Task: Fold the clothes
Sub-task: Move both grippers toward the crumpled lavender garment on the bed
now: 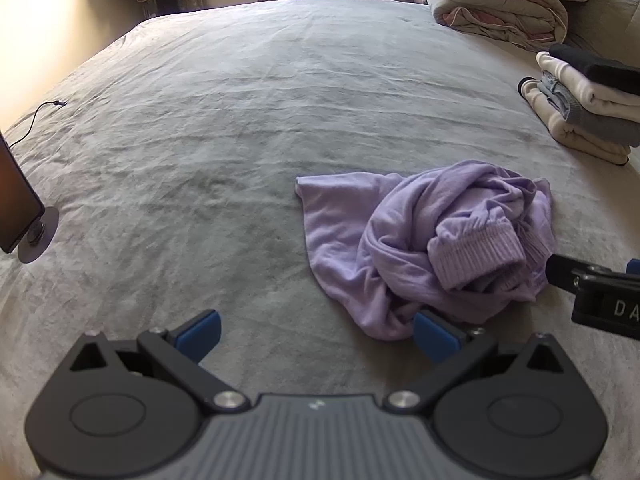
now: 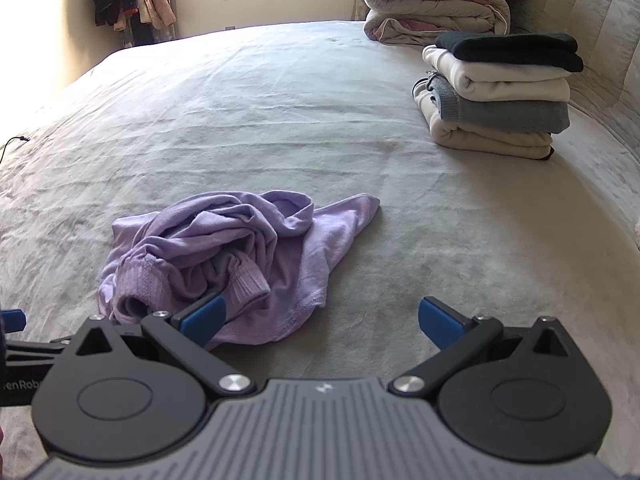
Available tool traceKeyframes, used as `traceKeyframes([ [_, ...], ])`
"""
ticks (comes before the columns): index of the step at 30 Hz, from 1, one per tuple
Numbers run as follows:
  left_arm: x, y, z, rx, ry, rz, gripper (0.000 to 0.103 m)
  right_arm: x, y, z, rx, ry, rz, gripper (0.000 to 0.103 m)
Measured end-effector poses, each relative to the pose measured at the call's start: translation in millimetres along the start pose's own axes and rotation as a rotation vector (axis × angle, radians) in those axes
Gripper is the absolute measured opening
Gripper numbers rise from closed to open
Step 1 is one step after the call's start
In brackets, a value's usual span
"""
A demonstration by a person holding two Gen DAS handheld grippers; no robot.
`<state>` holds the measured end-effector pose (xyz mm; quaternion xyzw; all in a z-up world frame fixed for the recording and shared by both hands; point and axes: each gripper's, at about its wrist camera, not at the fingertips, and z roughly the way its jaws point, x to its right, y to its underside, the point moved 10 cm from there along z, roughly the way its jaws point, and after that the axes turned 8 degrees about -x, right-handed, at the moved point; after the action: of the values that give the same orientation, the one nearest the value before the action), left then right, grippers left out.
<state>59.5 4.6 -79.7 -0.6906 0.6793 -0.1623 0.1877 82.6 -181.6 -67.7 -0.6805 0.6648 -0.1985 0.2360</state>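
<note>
One lilac top (image 1: 420, 240), crumpled, near bed edge on grey bed (image 1: 240, 120). Left hand-held gripper (image 1: 316, 336) and right hand-held gripper (image 2: 320, 320): both wide open, empty, just beside the heap. Risk: pinching several bunched layers, dragging the tangle whole. Room: broad bare cover beyond; folded stack (image 2: 496, 92) well apart, far right
</note>
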Motion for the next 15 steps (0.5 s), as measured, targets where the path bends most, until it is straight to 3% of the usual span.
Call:
traceKeyframes([
  [15, -17.6, -13.1, -4.7, 0.001, 0.002, -0.046, 0.102, 3.2, -3.0, 8.9, -0.016, 0.010, -0.002, 0.103],
])
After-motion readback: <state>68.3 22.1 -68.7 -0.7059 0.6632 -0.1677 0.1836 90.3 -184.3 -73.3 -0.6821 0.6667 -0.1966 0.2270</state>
